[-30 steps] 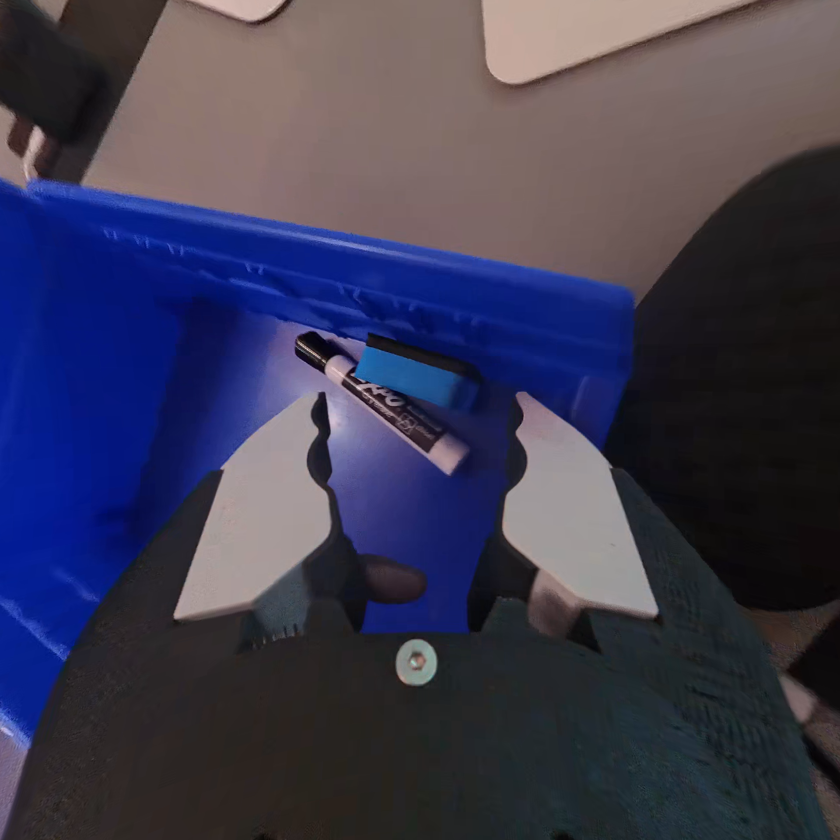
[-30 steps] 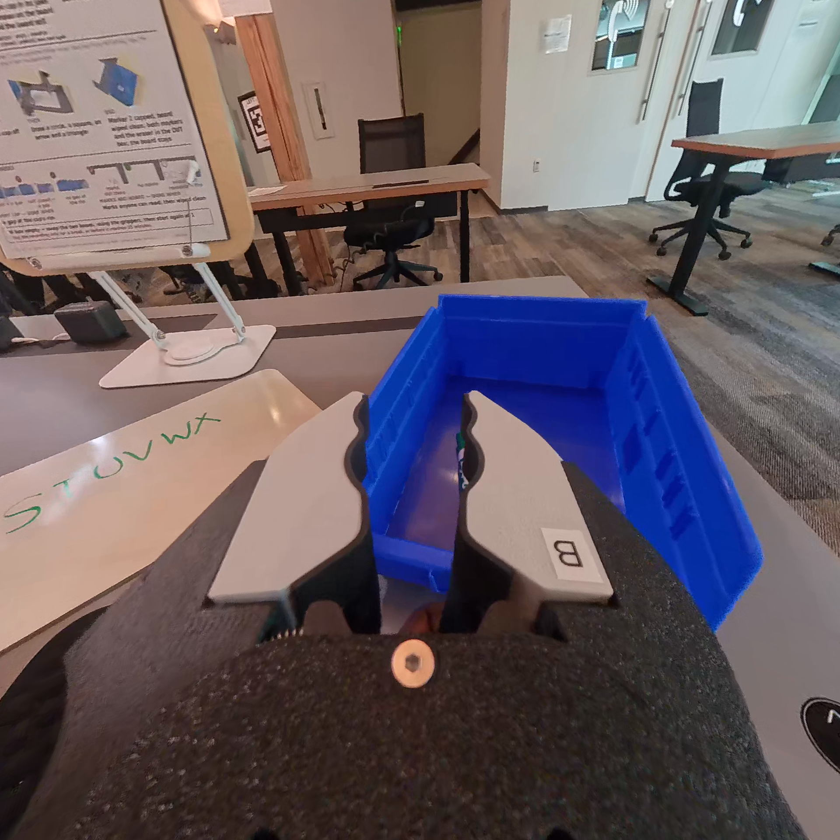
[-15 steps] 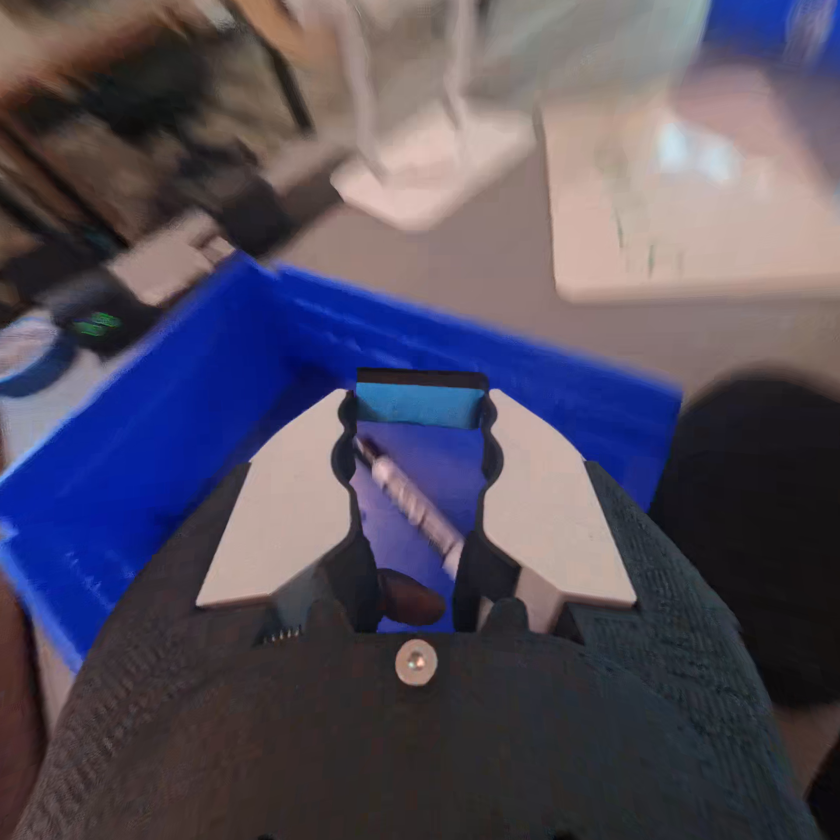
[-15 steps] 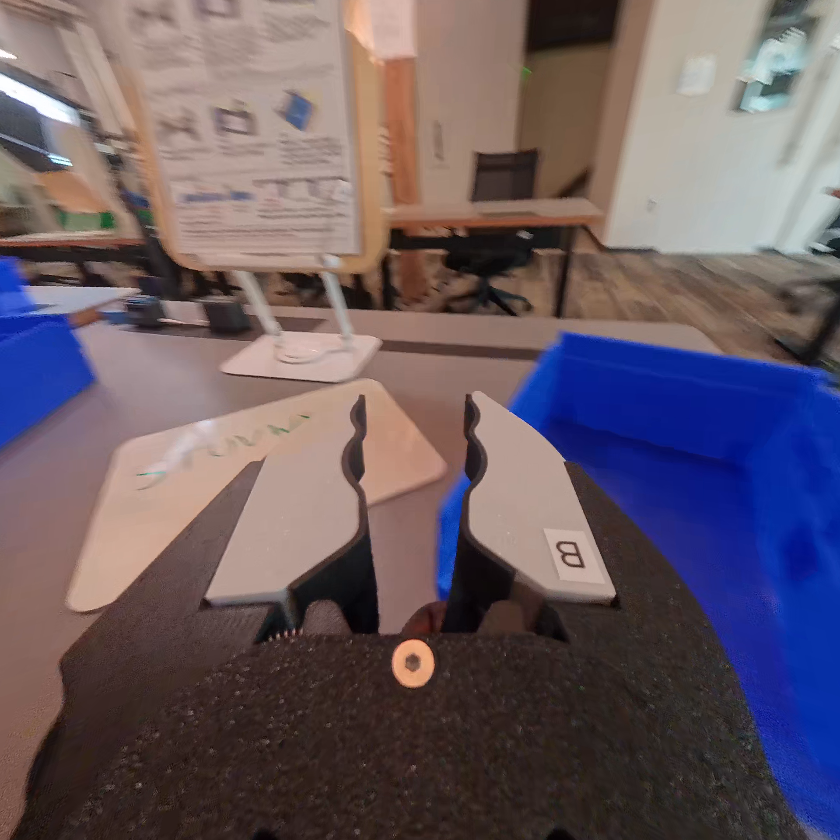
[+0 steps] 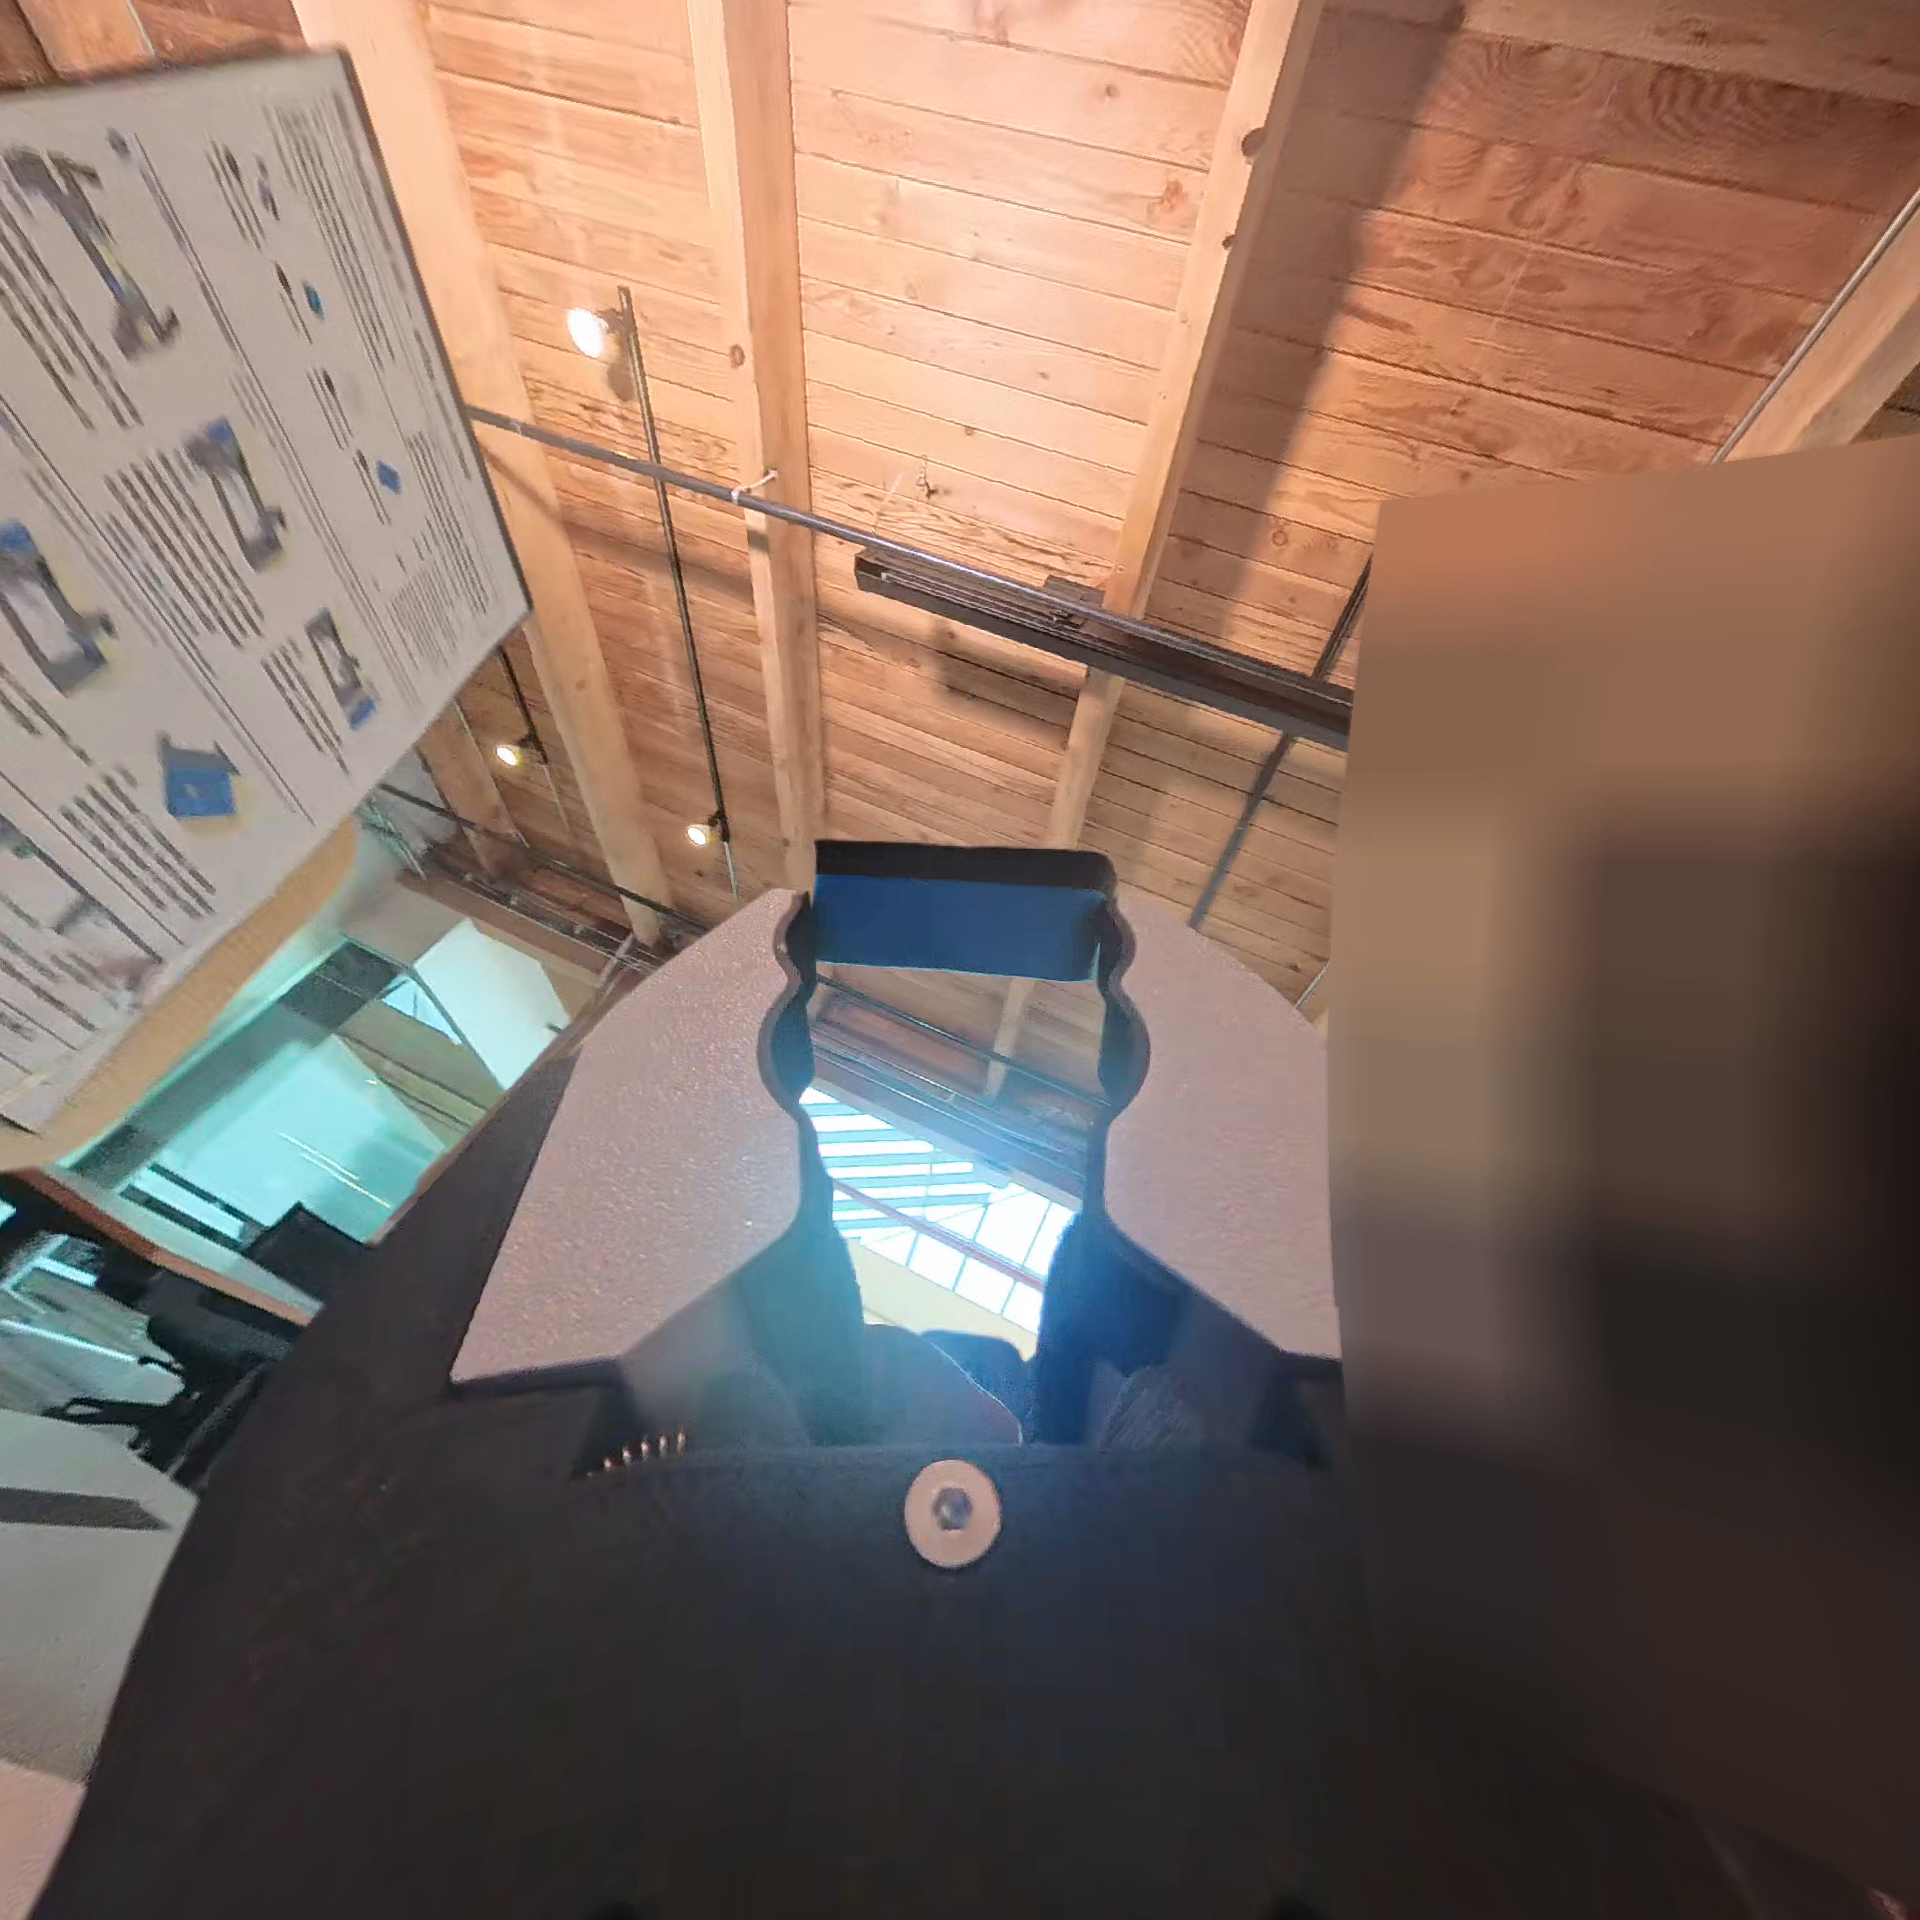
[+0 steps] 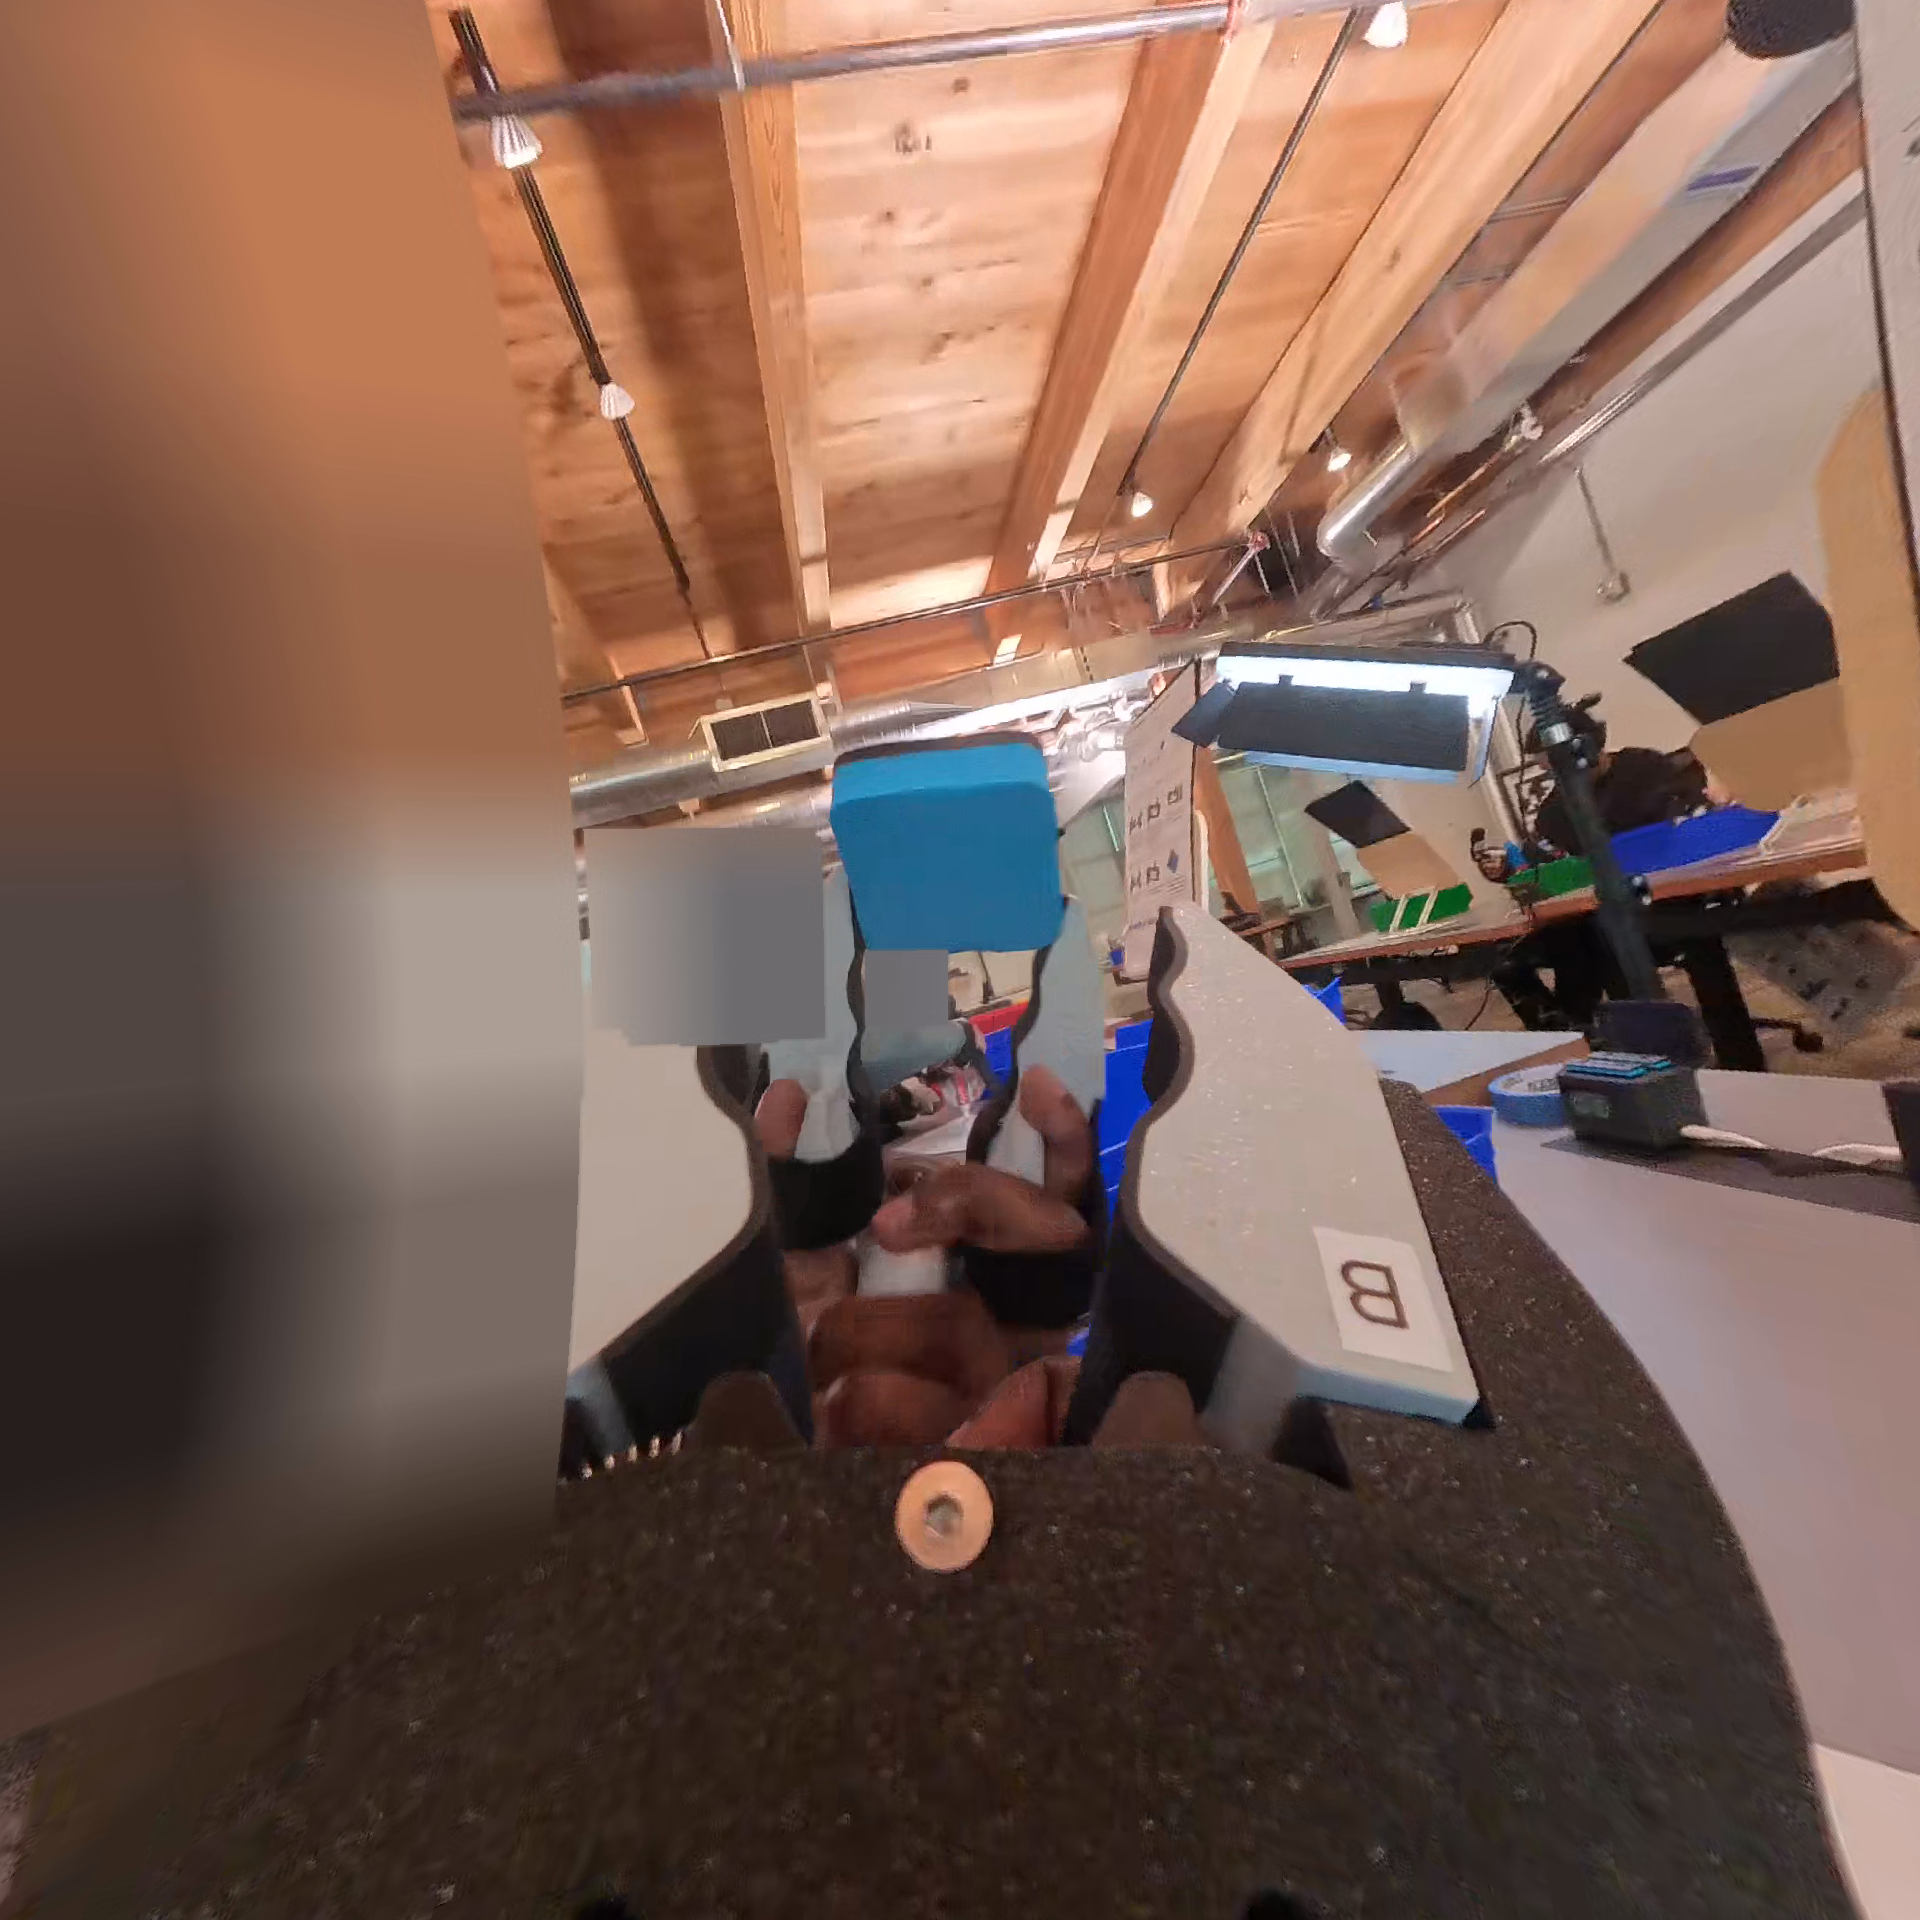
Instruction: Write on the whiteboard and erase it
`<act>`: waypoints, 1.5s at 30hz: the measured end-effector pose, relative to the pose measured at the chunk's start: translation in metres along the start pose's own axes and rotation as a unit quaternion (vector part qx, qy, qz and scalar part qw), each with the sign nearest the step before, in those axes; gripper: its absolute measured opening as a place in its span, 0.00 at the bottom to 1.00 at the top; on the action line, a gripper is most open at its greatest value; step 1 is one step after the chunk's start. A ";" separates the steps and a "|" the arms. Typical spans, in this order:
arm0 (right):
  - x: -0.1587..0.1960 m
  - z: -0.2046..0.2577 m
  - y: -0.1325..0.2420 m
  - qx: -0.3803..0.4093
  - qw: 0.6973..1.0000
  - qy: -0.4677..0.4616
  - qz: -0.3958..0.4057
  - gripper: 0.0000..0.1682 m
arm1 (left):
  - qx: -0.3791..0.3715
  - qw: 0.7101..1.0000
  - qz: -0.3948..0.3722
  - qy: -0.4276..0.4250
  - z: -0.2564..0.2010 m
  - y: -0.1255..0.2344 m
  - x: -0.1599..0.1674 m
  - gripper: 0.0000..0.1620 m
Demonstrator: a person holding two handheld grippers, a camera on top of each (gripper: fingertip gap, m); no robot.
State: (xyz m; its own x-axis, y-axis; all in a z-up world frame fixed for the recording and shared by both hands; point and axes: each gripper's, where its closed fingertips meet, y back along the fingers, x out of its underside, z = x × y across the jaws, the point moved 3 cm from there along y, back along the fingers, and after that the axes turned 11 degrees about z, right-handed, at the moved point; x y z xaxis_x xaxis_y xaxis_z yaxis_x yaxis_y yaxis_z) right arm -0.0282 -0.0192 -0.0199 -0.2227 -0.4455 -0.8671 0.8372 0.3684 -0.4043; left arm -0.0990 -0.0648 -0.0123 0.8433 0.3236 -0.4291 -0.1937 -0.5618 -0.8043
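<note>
Left gripper (image 5: pixel 954 930): clamped on blue eraser (image 5: pixel 952 923), fingertips only.
Right gripper (image 6: pixel 951 1023): released, empty.
Risk: shallow tip grip; eraser may slip during wiping.

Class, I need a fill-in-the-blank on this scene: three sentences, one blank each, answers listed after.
1. The left tongs grip a blue ____ at their tips.
2. Both cameras tilt upward toward a ceiling made of ____.
3. The right tongs hold ____; their fingers stand apart.

Missing words: eraser; wood; nothing
</note>
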 end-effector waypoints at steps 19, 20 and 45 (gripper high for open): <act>-0.012 -0.004 0.007 0.032 0.996 0.076 -0.017 0.31 | 0.019 0.996 0.083 -0.002 0.010 -0.012 0.058 0.32; -0.013 -0.006 0.011 0.030 0.997 0.077 -0.013 0.31 | 0.020 0.995 0.101 0.000 0.011 -0.013 0.061 0.32; 0.121 -0.145 0.121 0.127 0.640 0.119 0.748 0.33 | -0.354 0.452 0.788 -0.222 0.182 0.132 0.094 0.00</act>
State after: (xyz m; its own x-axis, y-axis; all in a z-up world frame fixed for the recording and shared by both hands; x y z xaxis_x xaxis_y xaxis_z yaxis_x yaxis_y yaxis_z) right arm -0.0265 0.0901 -0.2163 0.8793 0.3990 -0.2602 0.2497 0.0792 0.9651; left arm -0.1363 0.0305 -0.2335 -0.2757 -0.8714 -0.4057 -0.0369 -0.4122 0.9103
